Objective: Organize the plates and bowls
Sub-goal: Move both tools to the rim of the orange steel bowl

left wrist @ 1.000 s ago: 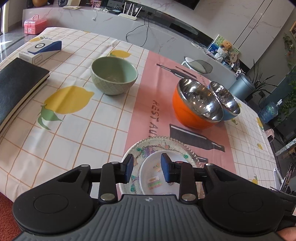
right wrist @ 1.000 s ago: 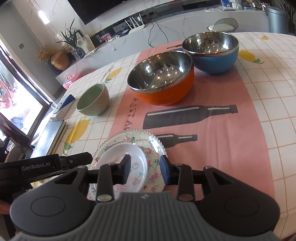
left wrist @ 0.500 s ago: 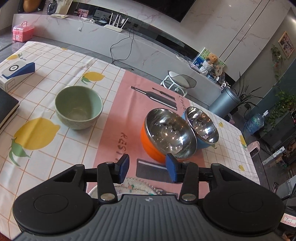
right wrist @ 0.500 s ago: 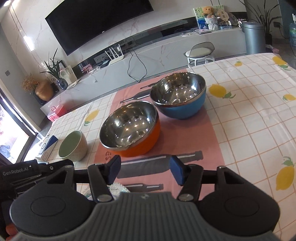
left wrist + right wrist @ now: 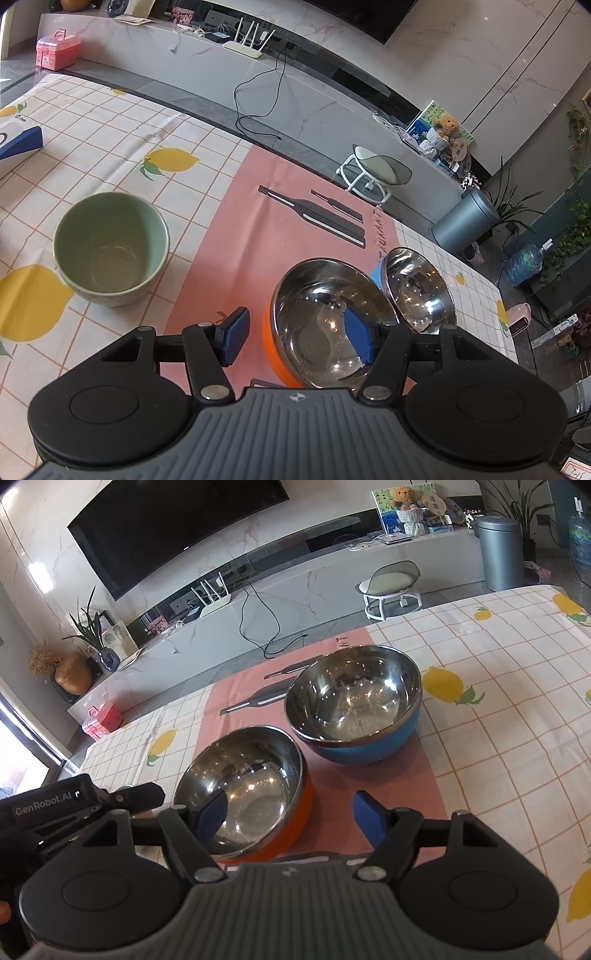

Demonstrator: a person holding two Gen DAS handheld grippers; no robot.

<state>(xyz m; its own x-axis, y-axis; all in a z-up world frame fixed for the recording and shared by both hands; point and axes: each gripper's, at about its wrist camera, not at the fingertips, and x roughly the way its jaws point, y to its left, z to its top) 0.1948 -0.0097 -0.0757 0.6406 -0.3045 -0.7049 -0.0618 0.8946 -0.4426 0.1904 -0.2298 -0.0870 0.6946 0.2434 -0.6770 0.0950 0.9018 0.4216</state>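
Note:
An orange bowl (image 5: 321, 325) with a steel inside stands on the pink strip of the tablecloth, touching a blue steel-lined bowl (image 5: 417, 291) behind it. A pale green bowl (image 5: 110, 251) sits apart to the left. My left gripper (image 5: 295, 338) hovers at the orange bowl's near left rim. Its jaws are opening, one pad outside the rim and one over the inside, neither pressing. My right gripper (image 5: 290, 818) straddles the orange bowl's (image 5: 251, 790) near right rim the same way, jaws opening. The blue bowl (image 5: 354, 709) lies further back. The plates are out of view.
A blue and white box (image 5: 18, 140) lies at the table's left side. The left gripper's body (image 5: 74, 805) shows close beside my right one. Beyond the table's far edge stand a white stool (image 5: 376, 173) and a low marble cabinet (image 5: 207, 62).
Both grippers have moved forward from the stacked plates to the orange bowl and their jaws have widened. The plates have dropped out of view below.

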